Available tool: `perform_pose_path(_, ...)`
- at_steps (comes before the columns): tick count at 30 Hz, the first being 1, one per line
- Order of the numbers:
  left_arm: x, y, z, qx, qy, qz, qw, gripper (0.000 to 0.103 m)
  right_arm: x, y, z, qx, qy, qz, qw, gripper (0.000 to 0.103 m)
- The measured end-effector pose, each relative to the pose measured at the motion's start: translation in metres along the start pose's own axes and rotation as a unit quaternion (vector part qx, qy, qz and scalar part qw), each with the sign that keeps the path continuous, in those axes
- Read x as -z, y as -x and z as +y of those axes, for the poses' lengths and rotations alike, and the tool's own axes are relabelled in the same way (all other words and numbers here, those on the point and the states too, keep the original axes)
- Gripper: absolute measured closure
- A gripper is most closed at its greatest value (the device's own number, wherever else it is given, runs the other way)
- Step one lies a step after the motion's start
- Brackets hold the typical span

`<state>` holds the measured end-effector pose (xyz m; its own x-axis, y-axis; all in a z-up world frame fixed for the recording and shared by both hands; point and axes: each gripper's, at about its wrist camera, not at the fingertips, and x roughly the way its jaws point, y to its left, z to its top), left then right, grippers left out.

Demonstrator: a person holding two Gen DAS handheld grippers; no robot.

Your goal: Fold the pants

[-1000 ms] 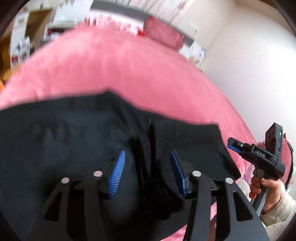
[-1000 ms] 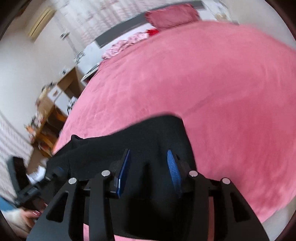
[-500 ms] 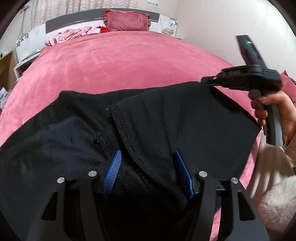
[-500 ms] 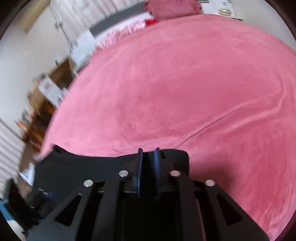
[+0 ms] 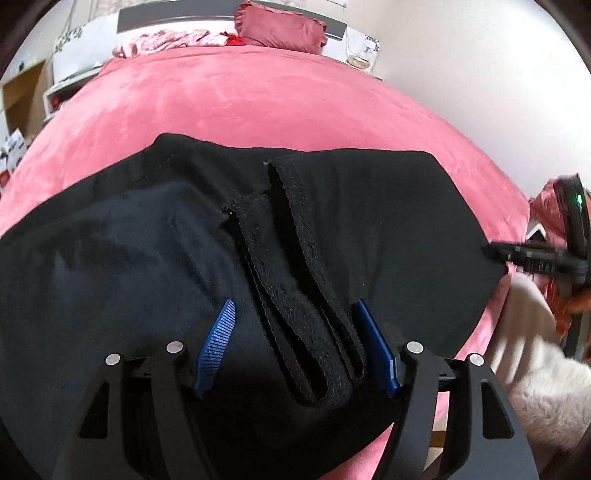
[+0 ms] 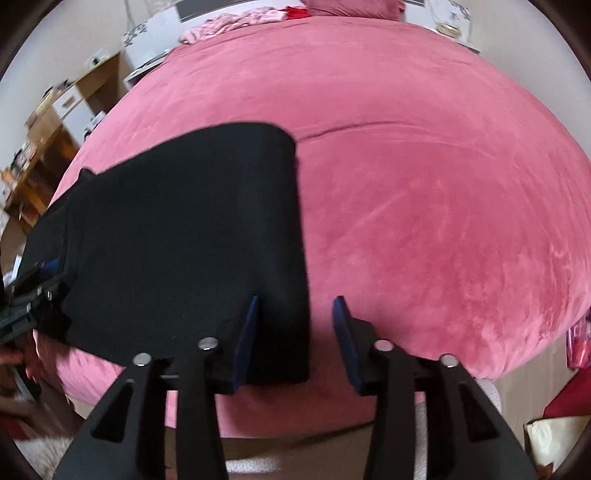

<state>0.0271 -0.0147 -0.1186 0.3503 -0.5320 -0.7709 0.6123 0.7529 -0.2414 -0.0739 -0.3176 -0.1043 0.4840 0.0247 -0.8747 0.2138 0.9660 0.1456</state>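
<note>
Meanwhile, black pants [image 5: 369,221] are lying part-folded near the front edge of a pink bed [image 5: 295,103], as the left gripper [image 5: 295,336] is opening around the bunched waistband, pads apparently off the cloth, and the right gripper [image 6: 295,332] is opening over the garment's outer edge, gripping nothing – the loosened top layer is at risk of sliding askew on the plush cover, or off the bed's edge. A pink pillow [image 5: 280,26] is sitting at the headboard, wooden shelving [image 6: 55,122] standing alongside
</note>
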Motion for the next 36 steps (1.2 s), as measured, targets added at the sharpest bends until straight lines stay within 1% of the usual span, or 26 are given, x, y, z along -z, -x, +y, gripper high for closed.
perform_pose_path(2,-0.001,0.007,0.007,0.008,0.014,-0.005,0.9998,0.037,-0.002,0.012,0.003,-0.007,-0.014,-0.019,1.0,0.059)
perform_pose_path(3,-0.001,0.016,0.014,0.007,0.028,-0.017,0.9994,0.035,-0.003,0.02,0.005,-0.016,-0.025,-0.034,0.999,0.059)
perform_pose_path(4,0.0,0.023,0.018,-0.001,0.041,-0.032,0.9987,0.027,-0.003,0.024,0.006,-0.026,-0.031,-0.046,0.998,0.058)
perform_pose_path(6,0.0,0.04,0.037,-0.026,0.083,-0.067,0.994,0.019,-0.006,0.034,0.016,-0.053,-0.032,-0.072,0.995,0.058)
perform_pose_path(7,0.002,0.051,0.054,-0.033,0.123,-0.084,0.9883,0.019,-0.007,0.039,0.026,-0.07,-0.026,-0.092,0.993,0.058)
perform_pose_path(8,0.004,0.058,0.067,-0.034,0.155,-0.091,0.9831,0.019,-0.014,0.041,0.032,-0.083,-0.019,-0.103,0.991,0.055)
perform_pose_path(9,0.008,0.066,0.086,-0.036,0.205,-0.097,0.9733,0.019,-0.014,0.041,0.041,-0.094,-0.009,-0.111,0.989,0.05)
perform_pose_path(10,0.013,0.073,0.101,-0.039,0.241,-0.101,0.9644,0.019,-0.015,0.038,0.053,-0.107,0.006,-0.116,0.987,0.048)
perform_pose_path(12,0.023,0.086,0.12,-0.046,0.285,-0.114,0.9507,0.019,-0.015,0.03,0.074,-0.128,0.041,-0.116,0.984,0.045)
perform_pose_path(13,0.027,0.096,0.131,-0.059,0.299,-0.126,0.9439,0.019,-0.016,0.025,0.081,-0.131,0.051,-0.112,0.984,0.044)
perform_pose_path(14,0.03,0.104,0.14,-0.074,0.304,-0.135,0.9402,0.018,-0.017,0.018,0.084,-0.131,0.055,-0.106,0.984,0.04)
perform_pose_path(16,0.037,0.126,0.154,-0.119,0.306,-0.151,0.9324,0.013,-0.024,0.004,0.088,-0.138,0.043,-0.088,0.986,0.032)
perform_pose_path(17,0.042,0.137,0.162,-0.138,0.309,-0.16,0.9274,0.013,-0.025,-0.003,0.086,-0.141,0.03,-0.073,0.987,0.028)
perform_pose_path(19,0.045,0.158,0.182,-0.168,0.321,-0.171,0.916,0.011,-0.019,-0.01,0.075,-0.149,0.012,-0.054,0.987,0.026)
perform_pose_path(20,0.047,0.164,0.188,-0.176,0.328,-0.173,0.912,0.01,-0.017,-0.011,0.068,-0.157,0.003,-0.052,0.986,0.026)
perform_pose_path(21,0.052,0.174,0.2,-0.187,0.34,-0.173,0.9052,0.01,-0.016,-0.011,0.066,-0.165,-0.003,-0.052,0.985,0.024)
perform_pose_path(24,0.072,0.198,0.231,-0.197,0.382,-0.161,0.8883,0.01,-0.014,-0.008,0.065,-0.179,-0.003,-0.052,0.982,0.017)
perform_pose_path(25,0.078,0.204,0.238,-0.193,0.394,-0.16,0.8843,0.01,-0.013,-0.008,0.07,-0.176,0.002,-0.052,0.983,0.016)
perform_pose_path(26,0.087,0.211,0.248,-0.185,0.412,-0.157,0.8779,0.01,-0.013,-0.009,0.073,-0.172,0.008,-0.052,0.984,0.014)
perform_pose_path(27,0.092,0.214,0.251,-0.179,0.421,-0.157,0.8751,0.01,-0.012,-0.009,0.076,-0.167,0.013,-0.051,0.984,0.013)
perform_pose_path(28,0.099,0.219,0.258,-0.163,0.438,-0.157,0.87,0.01,-0.012,-0.009,0.079,-0.162,0.018,-0.051,0.985,0.013)
perform_pose_path(30,0.106,0.218,0.266,-0.127,0.458,-0.148,0.8673,0.01,-0.012,-0.012,0.081,-0.159,0.021,-0.051,0.986,0.012)
perform_pose_path(32,0.111,0.21,0.268,-0.087,0.459,-0.128,0.8747,0.017,-0.014,-0.016,0.083,-0.162,0.018,-0.051,0.985,0.012)
perform_pose_path(33,0.112,0.208,0.262,-0.079,0.452,-0.119,0.8806,0.021,-0.015,-0.017,0.083,-0.164,0.017,-0.052,0.985,0.011)
perform_pose_path(34,0.109,0.201,0.259,-0.072,0.434,-0.102,0.8922,0.022,-0.015,-0.018,0.083,-0.165,0.016,-0.052,0.985,0.011)
perform_pose_path(36,0.1,0.188,0.254,-0.079,0.401,-0.072,0.9098,0.03,-0.015,-0.02,0.083,-0.165,0.016,-0.052,0.985,0.011)
